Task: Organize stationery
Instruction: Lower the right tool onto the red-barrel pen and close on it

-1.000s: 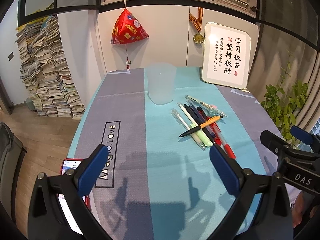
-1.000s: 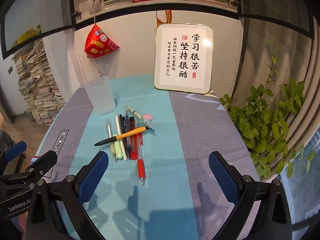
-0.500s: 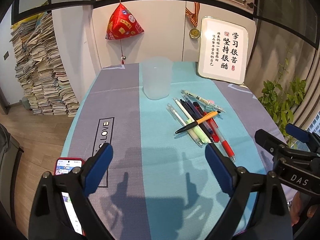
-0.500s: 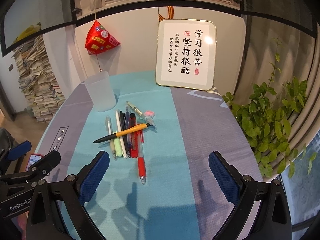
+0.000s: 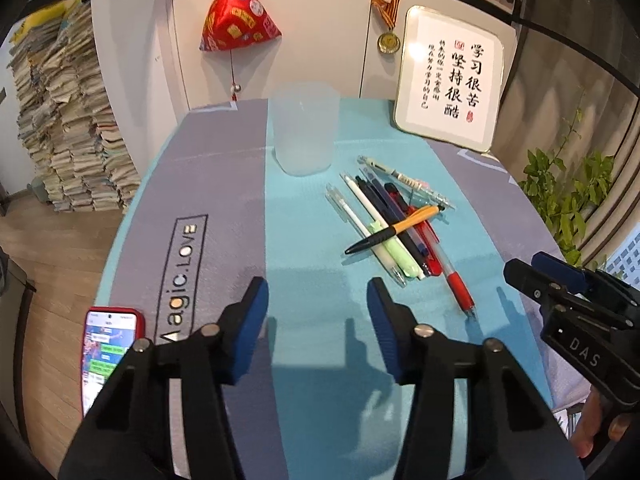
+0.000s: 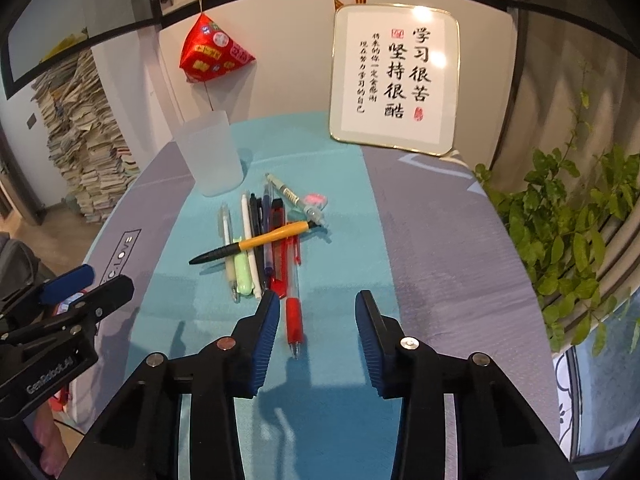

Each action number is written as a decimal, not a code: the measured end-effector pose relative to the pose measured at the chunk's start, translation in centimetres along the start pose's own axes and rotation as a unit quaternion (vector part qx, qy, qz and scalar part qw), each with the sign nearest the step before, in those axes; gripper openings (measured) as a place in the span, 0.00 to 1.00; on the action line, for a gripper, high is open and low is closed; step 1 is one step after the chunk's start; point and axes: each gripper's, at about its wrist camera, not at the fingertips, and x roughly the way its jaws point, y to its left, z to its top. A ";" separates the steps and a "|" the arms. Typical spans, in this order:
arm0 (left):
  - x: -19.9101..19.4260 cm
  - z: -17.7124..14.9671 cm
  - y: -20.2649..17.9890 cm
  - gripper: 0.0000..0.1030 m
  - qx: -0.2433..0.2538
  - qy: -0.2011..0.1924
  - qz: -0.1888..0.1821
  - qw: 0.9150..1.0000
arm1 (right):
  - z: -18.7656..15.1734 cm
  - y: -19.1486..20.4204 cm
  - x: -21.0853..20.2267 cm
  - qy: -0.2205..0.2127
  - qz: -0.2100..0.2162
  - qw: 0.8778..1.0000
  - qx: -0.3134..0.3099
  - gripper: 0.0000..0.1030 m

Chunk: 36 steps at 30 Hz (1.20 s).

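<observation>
Left gripper [image 5: 318, 300] jaws closing, nothing between, above bare tablecloth [image 5: 304, 240]. Right gripper [image 6: 316, 312] also closing, empty; red pen [image 6: 291, 300] tip looks just under its gap, contact unclear. Pen pile [image 6: 260, 248] ahead, yellow-black pen [image 6: 256, 242] lying across it. Frosted cup [image 6: 210, 152] stands upright just beyond. Phone [image 5: 106, 352] at table's left edge.

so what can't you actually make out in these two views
- Phone, left wrist view: its lower end is hidden behind the left gripper; screen text too small to read.
- Pen pile, both views: lower pens partly covered by the orange and black pen lying across them.
- Frosted cup: whether anything is inside cannot be told.
- Pink item, right wrist view: too small to identify.
</observation>
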 end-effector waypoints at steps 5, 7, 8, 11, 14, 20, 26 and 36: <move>1.4 0.2 -0.6 0.47 0.003 0.015 -0.009 1.000 | 0.2 -0.2 0.9 0.009 0.000 1.000 -0.004 0.39; 2.0 0.4 -1.0 0.47 0.006 0.020 -0.015 1.000 | 0.3 0.0 1.4 0.015 0.002 1.000 -0.005 0.39; 2.5 0.6 -1.2 0.47 0.006 0.024 -0.018 1.000 | 0.3 0.0 1.6 0.018 0.001 1.000 -0.007 0.39; 3.7 0.9 -1.8 0.48 0.007 0.038 -0.030 0.999 | 0.5 0.4 2.7 0.033 0.004 0.999 -0.018 0.39; 4.7 0.9 -2.4 0.48 0.013 0.053 -0.040 0.998 | 0.4 0.6 4.0 0.053 0.009 0.998 -0.027 0.39; 6.5 0.7 -2.8 0.47 0.018 0.076 -0.044 0.996 | 0.2 0.3 5.8 0.076 0.005 0.997 -0.029 0.39; 7.9 0.9 -3.0 0.47 0.023 0.085 -0.038 0.995 | 0.0 0.0 6.8 0.089 0.020 0.995 -0.030 0.39; 8.6 1.7 -4.1 0.49 0.026 0.086 -0.051 0.995 | 0.2 -0.8 6.7 0.084 0.023 0.996 -0.029 0.25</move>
